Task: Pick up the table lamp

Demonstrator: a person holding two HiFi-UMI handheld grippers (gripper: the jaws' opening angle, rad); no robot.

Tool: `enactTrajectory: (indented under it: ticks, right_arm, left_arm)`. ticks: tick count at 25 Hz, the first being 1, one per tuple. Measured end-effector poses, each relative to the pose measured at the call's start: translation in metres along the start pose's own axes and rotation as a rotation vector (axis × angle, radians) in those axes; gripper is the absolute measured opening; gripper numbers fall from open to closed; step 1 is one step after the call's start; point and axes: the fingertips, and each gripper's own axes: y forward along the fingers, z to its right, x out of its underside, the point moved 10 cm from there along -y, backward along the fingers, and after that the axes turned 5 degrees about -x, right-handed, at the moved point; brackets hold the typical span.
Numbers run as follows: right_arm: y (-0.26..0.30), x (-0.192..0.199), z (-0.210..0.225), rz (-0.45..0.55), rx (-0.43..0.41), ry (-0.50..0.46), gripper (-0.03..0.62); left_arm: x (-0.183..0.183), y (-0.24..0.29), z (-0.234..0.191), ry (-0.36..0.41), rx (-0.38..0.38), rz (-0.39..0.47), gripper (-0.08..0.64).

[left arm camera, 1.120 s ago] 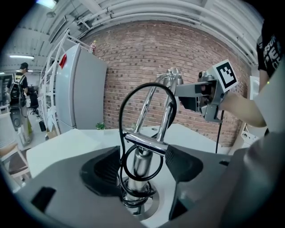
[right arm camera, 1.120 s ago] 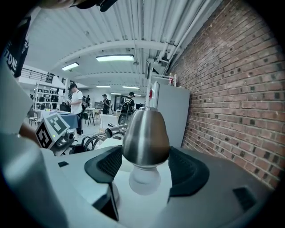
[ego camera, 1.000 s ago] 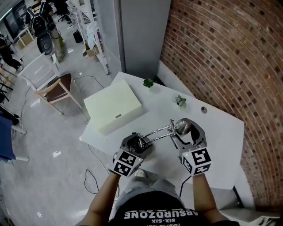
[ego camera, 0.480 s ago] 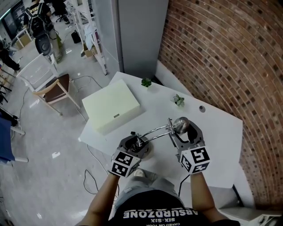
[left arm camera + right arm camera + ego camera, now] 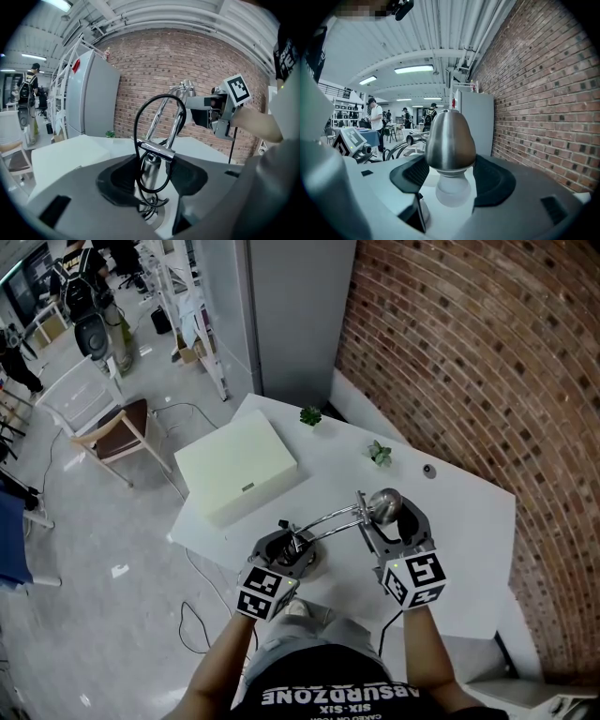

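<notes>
The table lamp stands on the white table (image 5: 469, 540). It has a round chrome base (image 5: 157, 218), an upright post (image 5: 150, 168), a black cable loop (image 5: 138, 136) and a double chrome arm (image 5: 328, 519). The arm leads to a metal shade (image 5: 450, 140) with a white bulb (image 5: 452, 192). My left gripper (image 5: 151, 176) has the post between its jaws, which are closing with a small gap on each side. My right gripper (image 5: 450, 176) is shut on the shade, with a pad against each flank. In the head view, the left gripper (image 5: 286, 547) is at the base and the right gripper (image 5: 388, 512) at the shade.
A cream box (image 5: 239, 465) lies on the table's far left. Two small plants (image 5: 310, 415) (image 5: 380, 454) and a small dark knob (image 5: 428, 471) sit along the far edge. A brick wall rises to the right, a grey cabinet (image 5: 300, 315) stands behind, and a chair (image 5: 112, 423) is on the floor to the left.
The left gripper's jaws have drawn closer around the lamp's post. Both hands and the lamp stay where they were.
</notes>
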Motion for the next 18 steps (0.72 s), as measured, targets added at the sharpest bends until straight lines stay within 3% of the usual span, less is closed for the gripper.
enactTrajectory:
  ticks: [18]
  right_arm:
    - [0.0014,-0.0045,0.0006,-0.023,-0.025,-0.013,0.287]
  left_arm:
    - [-0.0014,-0.0036,0.0008,0.000,-0.033,0.050,0.178]
